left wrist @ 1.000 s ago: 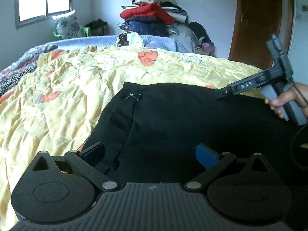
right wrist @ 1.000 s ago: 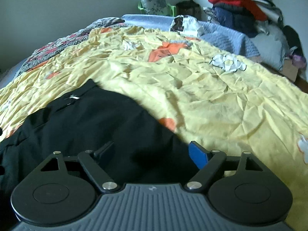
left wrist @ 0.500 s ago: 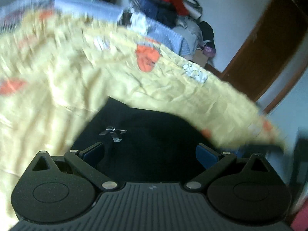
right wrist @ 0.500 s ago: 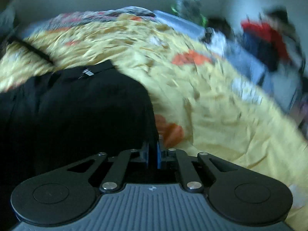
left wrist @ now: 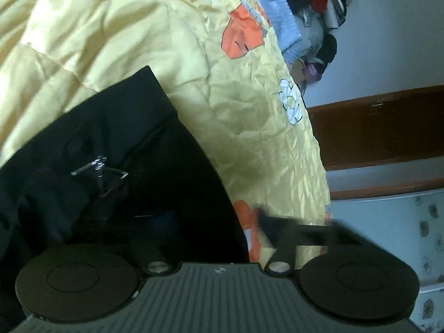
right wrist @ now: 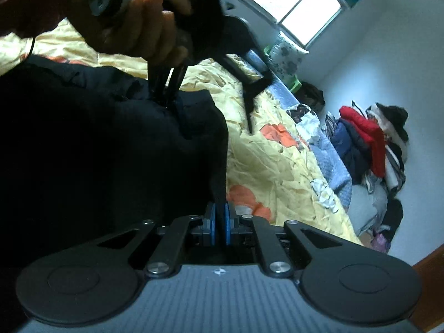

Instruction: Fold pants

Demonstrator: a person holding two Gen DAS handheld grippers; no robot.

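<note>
Black pants (left wrist: 138,152) lie on a yellow bedspread (left wrist: 236,111), and a metal waist clasp (left wrist: 98,166) shows on them. My right gripper (right wrist: 219,219) is shut, with a raised edge of the pants (right wrist: 111,152) pinched between its blue pads. In the right wrist view a hand (right wrist: 133,27) holds my left gripper (right wrist: 166,101) from above. Its jaws are closing, and the fingers meet on a bunched fold of the pants. In the left wrist view its fingertips are lost in dark cloth and blur.
The bedspread (right wrist: 277,166) stretches away beyond the pants. A heap of clothes (right wrist: 371,144) is piled against the far wall. A pillow (right wrist: 285,55) sits under the window (right wrist: 299,8). A brown door (left wrist: 374,127) stands past the bed's edge.
Both grippers rolled over and moved in on the pants. The right jaws went from open to shut on the edge. The left jaws narrowed from wide open, and the cloth is bunched up.
</note>
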